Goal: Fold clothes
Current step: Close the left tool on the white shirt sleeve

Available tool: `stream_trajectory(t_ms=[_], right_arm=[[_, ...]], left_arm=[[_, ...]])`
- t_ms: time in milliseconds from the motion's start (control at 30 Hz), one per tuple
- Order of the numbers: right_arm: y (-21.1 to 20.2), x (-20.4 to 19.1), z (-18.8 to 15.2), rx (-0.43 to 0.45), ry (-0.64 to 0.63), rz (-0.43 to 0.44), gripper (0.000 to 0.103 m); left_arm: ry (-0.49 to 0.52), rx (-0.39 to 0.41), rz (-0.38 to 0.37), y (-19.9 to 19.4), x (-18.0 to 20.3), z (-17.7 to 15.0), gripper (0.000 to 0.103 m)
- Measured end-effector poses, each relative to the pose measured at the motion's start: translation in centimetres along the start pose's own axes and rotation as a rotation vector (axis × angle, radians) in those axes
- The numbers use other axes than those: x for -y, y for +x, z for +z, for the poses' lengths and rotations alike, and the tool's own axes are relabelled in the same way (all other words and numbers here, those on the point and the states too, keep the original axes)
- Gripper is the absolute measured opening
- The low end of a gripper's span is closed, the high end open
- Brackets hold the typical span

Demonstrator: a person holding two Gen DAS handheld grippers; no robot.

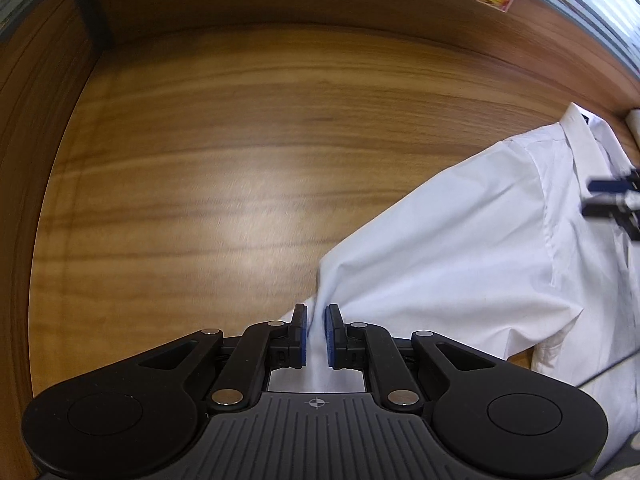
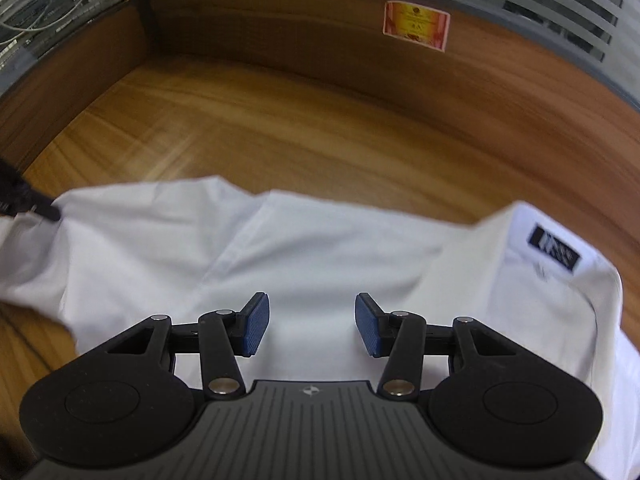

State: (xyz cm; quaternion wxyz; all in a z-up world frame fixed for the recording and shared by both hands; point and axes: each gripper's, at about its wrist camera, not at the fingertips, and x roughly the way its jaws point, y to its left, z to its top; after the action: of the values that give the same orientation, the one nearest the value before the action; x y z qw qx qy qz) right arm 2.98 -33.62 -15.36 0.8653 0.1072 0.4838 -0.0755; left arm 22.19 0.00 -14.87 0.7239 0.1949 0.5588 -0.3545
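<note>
Now the left hand-held gripper (image 1: 316, 334) is clamped on a pinch of white fabric, its blue pads (image 1: 331, 336) pressed against a fold of the white shirt (image 1: 460, 248) at the end of what looks like a sleeve. From that pinch the cloth fans out to the right across the wooden surface (image 1: 200, 184), up toward the collar (image 1: 580, 128). The right hand-held gripper (image 2: 312, 326) hovers over the middle of the shirt (image 2: 320, 248) with its jaws wide apart and nothing between them. A dark label (image 2: 554, 248) shows inside the collar at the right. On the wooden wall panel behind the surface sits a pink and yellow sticker (image 2: 416, 26).
</note>
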Motion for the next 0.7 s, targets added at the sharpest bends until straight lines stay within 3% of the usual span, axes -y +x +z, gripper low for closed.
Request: stream_trajectory(t_ms=[233,500,600,667,700], right_arm=[[4.5,1.2,3.4,-0.028,-0.018,-0.014,0.053],[5.8,1.8,5.0,-0.038,-0.036,-0.028,0.053],[4.3,1.1,4.5,-0.018,-0.054,0.012,0.053],[2.9,0.4,3.9,-0.006,-0.070,0.048,0.053],[2.4,-0.2,3.6,-0.004,-0.085,0.071,0.053]], left_arm=[[-0.043,-0.026,0.012,-0.3,0.0,-1.7,0.012],[-0.085,0.012,0.045,-0.9,-0.5,-3.2,0.017],[-0.083,0.056,0.064,-1.8,-0.1,-3.7,0.027],[-0.102,0.084,0.071,-2.6,-0.2,-4.3,0.041],[-0.121,0.092,0.075,-2.9,-0.2,-4.7,0.043]])
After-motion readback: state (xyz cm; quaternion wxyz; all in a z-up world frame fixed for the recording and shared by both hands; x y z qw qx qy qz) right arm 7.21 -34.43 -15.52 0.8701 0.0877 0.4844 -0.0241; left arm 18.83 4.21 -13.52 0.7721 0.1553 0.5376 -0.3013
